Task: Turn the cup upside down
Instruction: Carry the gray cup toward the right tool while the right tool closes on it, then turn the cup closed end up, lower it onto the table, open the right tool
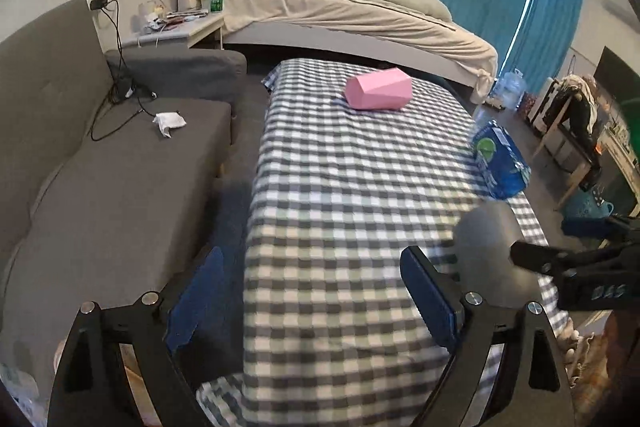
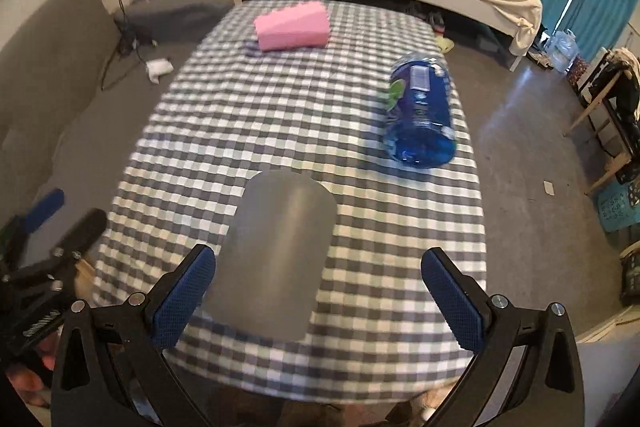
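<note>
A grey metal cup stands on the checkered tablecloth near the table's front edge; it looks blurred, and I cannot tell which end is up. My right gripper is open, its blue pads on either side of the cup's near end, not touching. In the left wrist view the cup shows blurred at the right, with the right gripper's finger in front of it. My left gripper is open and empty over the table's front left edge.
A pink faceted box lies at the table's far end. A blue plastic pack lies at the right edge. A grey sofa stands left of the table, a bed behind it.
</note>
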Demonstrator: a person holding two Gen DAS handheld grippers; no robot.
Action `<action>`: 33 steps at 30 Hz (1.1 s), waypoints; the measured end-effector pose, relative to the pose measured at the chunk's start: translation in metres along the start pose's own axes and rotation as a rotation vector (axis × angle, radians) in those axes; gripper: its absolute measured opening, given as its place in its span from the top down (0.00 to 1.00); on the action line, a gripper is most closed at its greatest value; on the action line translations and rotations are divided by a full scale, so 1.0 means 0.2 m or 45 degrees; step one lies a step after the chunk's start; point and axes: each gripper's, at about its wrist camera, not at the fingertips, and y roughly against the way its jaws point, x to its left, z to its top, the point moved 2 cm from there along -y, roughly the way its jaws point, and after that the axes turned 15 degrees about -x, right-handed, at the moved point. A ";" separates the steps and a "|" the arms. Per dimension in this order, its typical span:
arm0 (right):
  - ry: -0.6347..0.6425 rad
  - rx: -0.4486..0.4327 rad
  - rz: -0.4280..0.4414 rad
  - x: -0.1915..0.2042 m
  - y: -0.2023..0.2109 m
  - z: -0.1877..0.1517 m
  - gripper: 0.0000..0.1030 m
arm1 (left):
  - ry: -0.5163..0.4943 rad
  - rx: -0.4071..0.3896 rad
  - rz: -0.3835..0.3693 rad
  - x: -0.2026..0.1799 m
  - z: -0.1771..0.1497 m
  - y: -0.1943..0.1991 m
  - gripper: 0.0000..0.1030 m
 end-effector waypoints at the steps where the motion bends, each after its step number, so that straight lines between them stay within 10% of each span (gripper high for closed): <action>1: 0.005 0.027 -0.002 0.02 -0.04 0.01 0.00 | -0.001 -0.008 0.000 0.01 0.02 -0.01 0.10; 21: -0.066 0.248 0.103 0.07 -0.34 -0.02 0.25 | 0.066 0.029 -0.055 -0.03 0.01 -0.14 0.10; 33: 0.113 -0.316 0.058 0.06 -0.04 0.02 0.29 | 0.068 -0.014 0.012 -0.10 -0.04 -0.10 0.10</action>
